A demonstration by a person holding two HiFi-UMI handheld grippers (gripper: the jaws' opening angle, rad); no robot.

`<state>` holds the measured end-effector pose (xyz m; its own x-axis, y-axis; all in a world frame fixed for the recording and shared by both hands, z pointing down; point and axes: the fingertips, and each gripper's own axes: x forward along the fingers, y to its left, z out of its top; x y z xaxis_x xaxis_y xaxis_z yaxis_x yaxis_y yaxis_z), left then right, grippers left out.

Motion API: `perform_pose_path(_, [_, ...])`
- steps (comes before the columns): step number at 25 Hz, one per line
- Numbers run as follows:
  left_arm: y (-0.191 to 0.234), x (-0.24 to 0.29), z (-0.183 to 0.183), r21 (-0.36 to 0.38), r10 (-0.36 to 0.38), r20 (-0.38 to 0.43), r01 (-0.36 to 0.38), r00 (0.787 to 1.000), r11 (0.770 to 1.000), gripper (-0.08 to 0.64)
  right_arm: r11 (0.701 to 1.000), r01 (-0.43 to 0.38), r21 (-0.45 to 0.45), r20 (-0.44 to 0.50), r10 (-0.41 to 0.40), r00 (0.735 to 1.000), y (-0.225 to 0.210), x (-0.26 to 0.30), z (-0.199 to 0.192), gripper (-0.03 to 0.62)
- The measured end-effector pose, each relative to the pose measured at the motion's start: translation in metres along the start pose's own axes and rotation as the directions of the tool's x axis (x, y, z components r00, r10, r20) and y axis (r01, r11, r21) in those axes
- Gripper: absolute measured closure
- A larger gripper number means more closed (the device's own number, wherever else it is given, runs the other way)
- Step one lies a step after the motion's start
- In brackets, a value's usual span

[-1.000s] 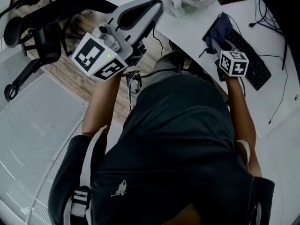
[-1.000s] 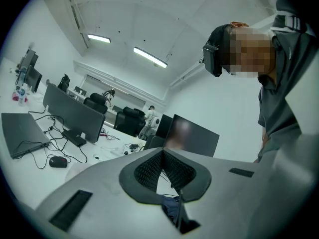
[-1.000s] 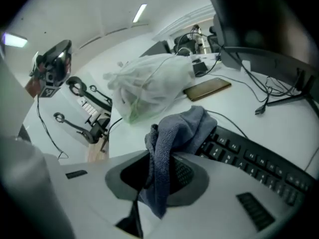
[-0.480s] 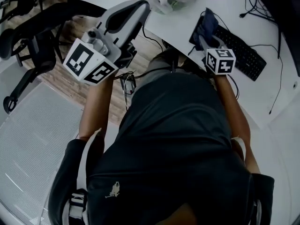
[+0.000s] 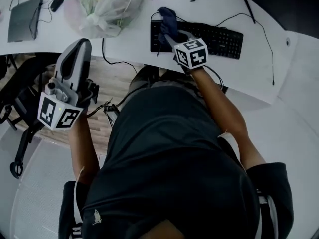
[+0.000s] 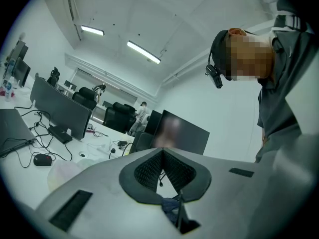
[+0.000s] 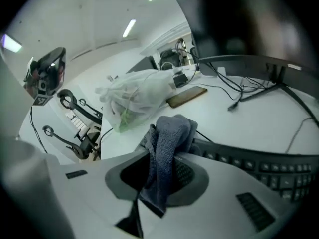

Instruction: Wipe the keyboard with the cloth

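Note:
A black keyboard [image 5: 214,40] lies on the white desk [image 5: 124,44]. My right gripper [image 5: 173,33] is shut on a dark blue cloth [image 5: 167,18] and holds it over the keyboard's left end. In the right gripper view the cloth [image 7: 172,128] is bunched between the jaws of the right gripper [image 7: 164,151] and hangs down, with the keyboard [image 7: 259,166] just beyond. My left gripper [image 5: 79,51] is held off the desk, left of my body, above the floor. In the left gripper view the left gripper [image 6: 162,152] points up into the room, jaws together with nothing between them.
A clear plastic bag [image 5: 102,6] sits on the desk left of the keyboard, with a grey laptop [image 5: 24,18] further left. Cables [image 5: 251,14] run behind the keyboard. A flat brown object [image 7: 187,96] lies past the bag. An office chair base [image 5: 20,133] stands at the left.
The head view has swung so the desk now runs across the top. The right gripper still holds the cloth at the keyboard's left end. The left gripper sits lower and further left.

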<state>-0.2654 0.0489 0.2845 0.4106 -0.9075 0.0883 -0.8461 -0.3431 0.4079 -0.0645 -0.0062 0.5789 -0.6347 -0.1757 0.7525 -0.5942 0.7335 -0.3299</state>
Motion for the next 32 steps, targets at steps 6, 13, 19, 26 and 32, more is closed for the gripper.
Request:
perform_pose_path(6, [-0.003,0.000,-0.002,-0.003,0.002,-0.002,-0.002,1.000,1.000,0.555,0.933,0.343,0.107,-0.072,-0.337,0.939,-0.144,-0.118,-0.076,0.509])
perform_pose_path(13, [-0.024,0.017,-0.015,-0.014,-0.043,-0.021,0.043,0.999,0.999,0.555,0.973,0.217,-0.075,-0.020,-0.219,0.976,-0.077,-0.091,-0.032,0.509])
perform_pose_path(19, [-0.044,0.025,-0.008,0.025,-0.063,-0.034,0.064,0.997,0.998,0.555,0.986,0.043,-0.162,-0.069,-0.055,0.996,-0.025,-0.044,-0.047,0.509])
perform_pose_path(26, [-0.047,0.016,-0.017,0.003,-0.024,-0.025,0.024,0.999,1.000,0.555,0.892,0.423,0.158,-0.104,-0.411,0.906,-0.205,-0.193,-0.125,0.509])
perform_pose_path(32, [-0.071,0.034,-0.019,0.015,-0.057,-0.031,0.058,0.998,0.998,0.555,0.967,0.250,0.051,-0.009,-0.249,0.968,-0.122,-0.133,-0.080,0.509])
